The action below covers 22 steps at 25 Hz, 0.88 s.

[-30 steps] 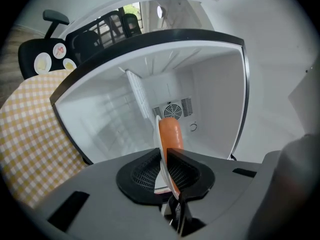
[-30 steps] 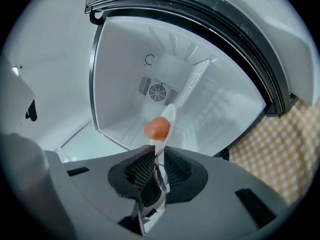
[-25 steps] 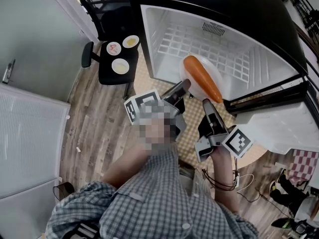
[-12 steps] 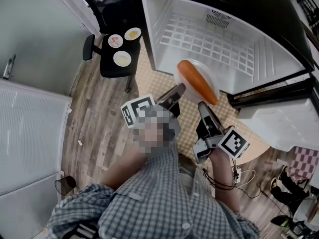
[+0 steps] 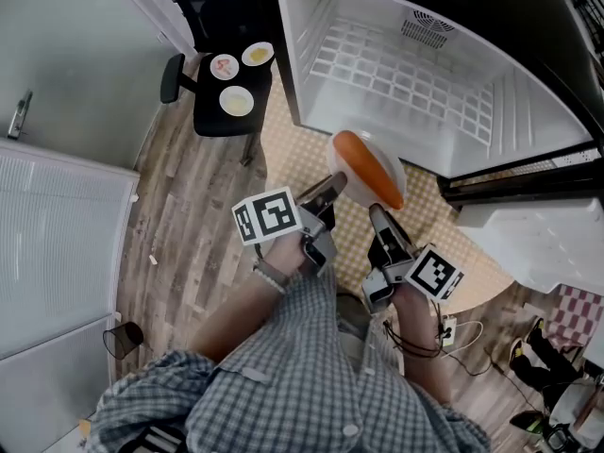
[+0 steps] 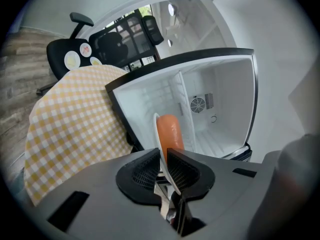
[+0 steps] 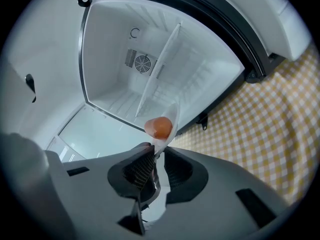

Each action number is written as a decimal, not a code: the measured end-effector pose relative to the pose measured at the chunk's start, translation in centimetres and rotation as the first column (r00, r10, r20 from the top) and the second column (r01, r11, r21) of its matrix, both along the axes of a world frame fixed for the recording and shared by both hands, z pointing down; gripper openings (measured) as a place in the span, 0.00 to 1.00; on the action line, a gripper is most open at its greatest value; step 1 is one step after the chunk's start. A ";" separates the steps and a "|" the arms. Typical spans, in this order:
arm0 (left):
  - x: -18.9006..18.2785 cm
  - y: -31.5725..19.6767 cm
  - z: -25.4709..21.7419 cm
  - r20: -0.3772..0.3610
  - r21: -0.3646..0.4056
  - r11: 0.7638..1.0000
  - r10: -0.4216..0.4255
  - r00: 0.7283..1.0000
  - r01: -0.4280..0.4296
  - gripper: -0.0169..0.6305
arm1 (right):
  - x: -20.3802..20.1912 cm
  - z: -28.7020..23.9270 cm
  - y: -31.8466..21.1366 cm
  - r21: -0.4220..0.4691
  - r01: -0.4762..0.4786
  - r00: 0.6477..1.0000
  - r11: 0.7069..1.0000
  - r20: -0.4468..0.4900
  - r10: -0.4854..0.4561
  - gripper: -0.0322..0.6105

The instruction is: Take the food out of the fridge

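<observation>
A white plate (image 5: 397,171) bearing a long orange food (image 5: 370,168) is held in front of the open fridge (image 5: 425,74), outside its cavity and above the yellow checked mat (image 5: 300,157) laid on the wood floor. The plate's near rim is gripped from both sides: the left gripper (image 5: 332,185) is clamped on the rim, seen in its own view as pads pressed against the thin white edge (image 6: 155,130) with the food (image 6: 169,131) just beyond, and the right gripper (image 5: 376,213) is likewise closed on the rim (image 7: 170,118), the food's end (image 7: 160,127) showing just above its pads. Inside the fridge only a white wire shelf (image 5: 406,83) is seen. Its white door (image 5: 528,243) is swung out to the right of the grippers. To the left of the fridge a black chair (image 5: 212,121) is placed, with three small plates (image 5: 237,101) set on its seat. A small dark cup (image 5: 121,340) is seen on the floor well behind.
</observation>
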<state>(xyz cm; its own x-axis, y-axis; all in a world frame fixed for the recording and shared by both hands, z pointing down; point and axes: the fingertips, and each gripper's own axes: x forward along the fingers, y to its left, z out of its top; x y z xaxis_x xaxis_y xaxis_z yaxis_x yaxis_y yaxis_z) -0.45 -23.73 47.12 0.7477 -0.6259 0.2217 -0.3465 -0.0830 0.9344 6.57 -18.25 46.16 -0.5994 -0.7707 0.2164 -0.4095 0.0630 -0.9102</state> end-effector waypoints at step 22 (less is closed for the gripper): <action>-2.3 2.4 11.5 0.068 -0.199 0.979 -0.018 0.998 0.031 0.10 | -1.6 10.9 1.9 -0.200 0.117 0.990 0.973 -0.049 -0.129 0.13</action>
<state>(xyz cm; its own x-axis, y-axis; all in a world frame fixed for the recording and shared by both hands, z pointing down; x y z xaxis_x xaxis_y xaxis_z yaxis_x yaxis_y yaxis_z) -2.72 -21.36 58.59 0.7125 -0.5817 0.3923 -0.4071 0.1125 0.9064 4.93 -16.32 57.01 -0.6678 -0.6309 0.3950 -0.4650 -0.0608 -0.8832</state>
